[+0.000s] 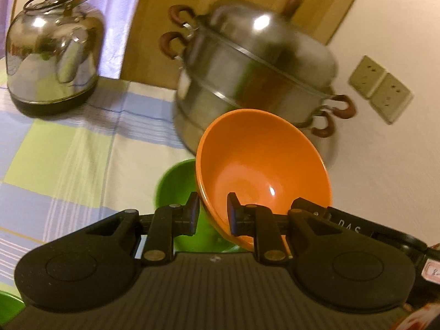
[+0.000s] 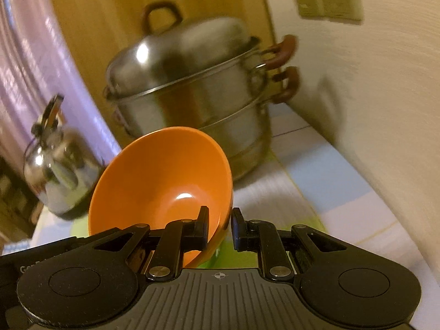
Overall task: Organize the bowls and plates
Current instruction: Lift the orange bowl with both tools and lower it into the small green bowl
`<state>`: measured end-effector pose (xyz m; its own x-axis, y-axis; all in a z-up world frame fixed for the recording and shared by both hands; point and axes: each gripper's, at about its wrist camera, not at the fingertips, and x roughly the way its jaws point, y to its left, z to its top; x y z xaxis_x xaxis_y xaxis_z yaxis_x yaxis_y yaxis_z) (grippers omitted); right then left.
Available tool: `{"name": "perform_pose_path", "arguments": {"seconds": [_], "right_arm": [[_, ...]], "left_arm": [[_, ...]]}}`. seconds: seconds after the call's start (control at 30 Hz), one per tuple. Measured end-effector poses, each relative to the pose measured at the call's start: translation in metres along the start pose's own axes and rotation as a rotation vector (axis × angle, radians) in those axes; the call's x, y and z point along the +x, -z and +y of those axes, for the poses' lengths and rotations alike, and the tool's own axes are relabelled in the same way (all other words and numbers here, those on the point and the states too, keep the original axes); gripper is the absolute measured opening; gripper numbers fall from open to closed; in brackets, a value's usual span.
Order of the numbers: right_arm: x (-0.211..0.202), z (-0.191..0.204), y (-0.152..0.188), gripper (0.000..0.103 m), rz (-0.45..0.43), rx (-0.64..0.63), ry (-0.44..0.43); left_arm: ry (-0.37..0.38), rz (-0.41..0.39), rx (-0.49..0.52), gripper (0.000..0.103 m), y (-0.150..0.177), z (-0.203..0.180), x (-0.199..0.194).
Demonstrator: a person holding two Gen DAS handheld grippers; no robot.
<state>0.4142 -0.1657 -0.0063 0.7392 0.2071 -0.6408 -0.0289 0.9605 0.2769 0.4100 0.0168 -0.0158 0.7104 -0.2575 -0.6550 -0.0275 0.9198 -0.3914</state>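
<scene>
The bench (image 1: 68,148), under a checked cloth, carries a steel steamer pot (image 1: 255,77) and a kettle (image 1: 52,55) — neither part of the sorting. An orange bowl (image 1: 261,170) hangs tilted in the air, each rim side pinched: the left tool (image 1: 212,214) and the right tool (image 2: 220,227) both sit nearly closed on it. Below lies a green bowl (image 1: 173,184). Judging by this, stacking is under way — the orange bowl is not yet nested.
</scene>
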Motion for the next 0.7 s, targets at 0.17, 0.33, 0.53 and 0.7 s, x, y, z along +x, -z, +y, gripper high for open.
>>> {"name": "perform_pose_path", "arguments": {"seconds": [0.17,0.33,0.53,0.7], "right_arm": [[0.023,0.006,0.008,0.017,0.059,-0.002,-0.005],[0.035,0.008,0.012,0.017,0.081,-0.010,0.012],[0.042,0.005,0.015,0.017,0.105,-0.006,0.012],[0.041,0.006,0.015,0.017,0.105,-0.006,0.012]], "left_arm": [[-0.016,0.039,-0.033,0.018,0.006,0.020,0.016],[-0.026,0.066,-0.029,0.018,0.012,0.028,0.025],[-0.029,0.058,-0.017,0.018,0.013,0.028,0.025],[-0.034,0.057,-0.007,0.018,0.014,0.027,0.024]]}}
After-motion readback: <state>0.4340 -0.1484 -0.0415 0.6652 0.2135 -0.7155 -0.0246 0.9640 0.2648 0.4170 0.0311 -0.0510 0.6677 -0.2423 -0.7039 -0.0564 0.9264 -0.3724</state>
